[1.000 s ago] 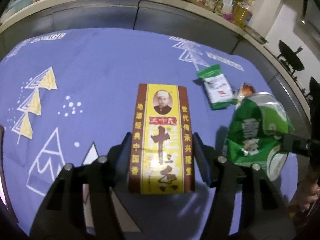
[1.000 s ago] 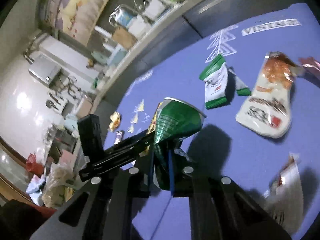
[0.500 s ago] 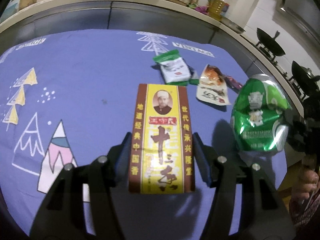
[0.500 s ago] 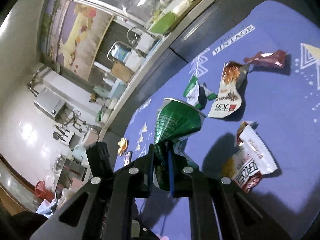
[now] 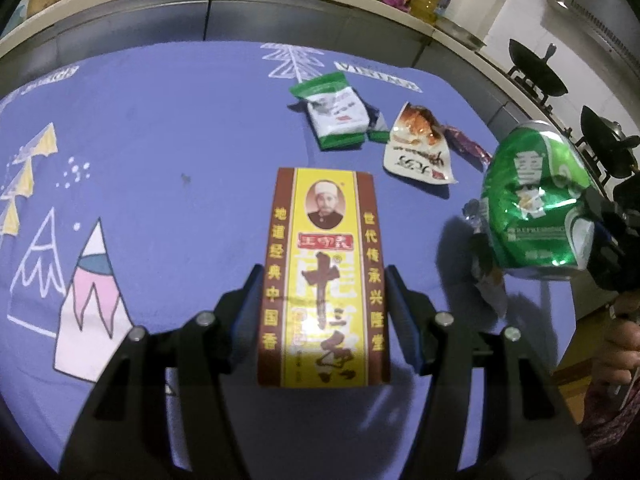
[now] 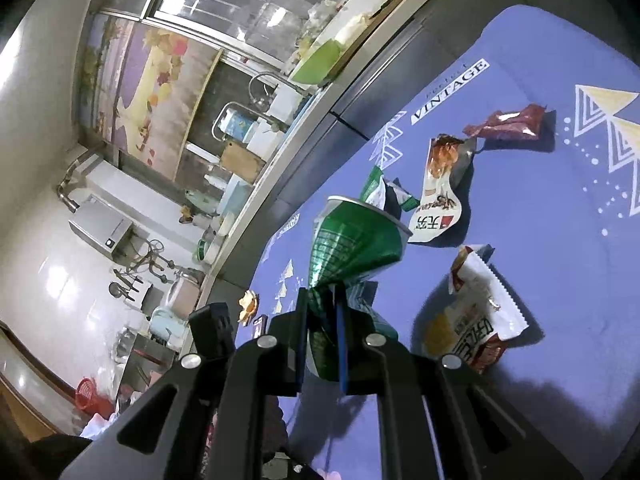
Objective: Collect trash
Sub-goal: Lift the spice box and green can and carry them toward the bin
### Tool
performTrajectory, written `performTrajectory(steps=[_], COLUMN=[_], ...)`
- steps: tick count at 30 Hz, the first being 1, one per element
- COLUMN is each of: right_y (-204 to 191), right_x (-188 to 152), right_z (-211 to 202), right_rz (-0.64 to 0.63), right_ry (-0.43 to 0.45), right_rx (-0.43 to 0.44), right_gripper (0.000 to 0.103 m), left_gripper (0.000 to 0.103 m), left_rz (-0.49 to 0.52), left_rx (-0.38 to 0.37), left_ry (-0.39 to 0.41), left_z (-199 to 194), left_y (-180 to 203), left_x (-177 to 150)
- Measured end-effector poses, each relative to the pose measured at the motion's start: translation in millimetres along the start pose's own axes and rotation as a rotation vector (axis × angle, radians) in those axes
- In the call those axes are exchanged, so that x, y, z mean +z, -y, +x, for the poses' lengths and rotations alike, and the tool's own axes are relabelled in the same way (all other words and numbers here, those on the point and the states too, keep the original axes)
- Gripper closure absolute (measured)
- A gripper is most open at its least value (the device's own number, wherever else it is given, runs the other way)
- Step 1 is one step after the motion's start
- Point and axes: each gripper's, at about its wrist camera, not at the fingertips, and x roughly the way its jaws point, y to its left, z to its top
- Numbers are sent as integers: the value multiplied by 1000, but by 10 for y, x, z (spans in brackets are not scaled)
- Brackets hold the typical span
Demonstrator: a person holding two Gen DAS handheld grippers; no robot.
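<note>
- The left tool (image 5: 324, 312) holds a flat yellow and brown box (image 5: 324, 276) between its two blue pads, above the table (image 5: 180, 128) with the purple printed cloth; the box stands lengthwise along the fingers.
- The right tool (image 6: 322, 340) is nearly closed — its jaws pinch the crushed middle of a green can (image 6: 352, 244), and the open rim of the can points away from the camera.
- In the left wrist view the same can (image 5: 536, 208) is at about 3 o'clock from the box, and a person's hand (image 5: 620, 344) is at the right edge under it.
- On the cloth, at about 1 o'clock from the box, lie a green and white packet (image 5: 336, 112), then a white and orange wrapper (image 5: 420, 148), and just beside that a dark red wrapper (image 5: 466, 146).
- In the right wrist view one more white snack bag (image 6: 476, 312) lies at about 4 o'clock from the can; it seems to be empty, but the picture is too distorted to be sure.
- A small scrap (image 5: 486, 276) hangs under the can — I cannot tell what it is.
</note>
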Motion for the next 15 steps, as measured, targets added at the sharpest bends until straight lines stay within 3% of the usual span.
performTrajectory(steps=[15], right_y=[-46], right_x=[-54], right_z=[135], right_rz=[11], right_ry=[-32], right_rx=[-16], right_gripper=[95], left_gripper=[44], left_rz=[7], left_rx=[-14], left_ry=[3], left_z=[49], left_y=[-47], left_x=[-48])
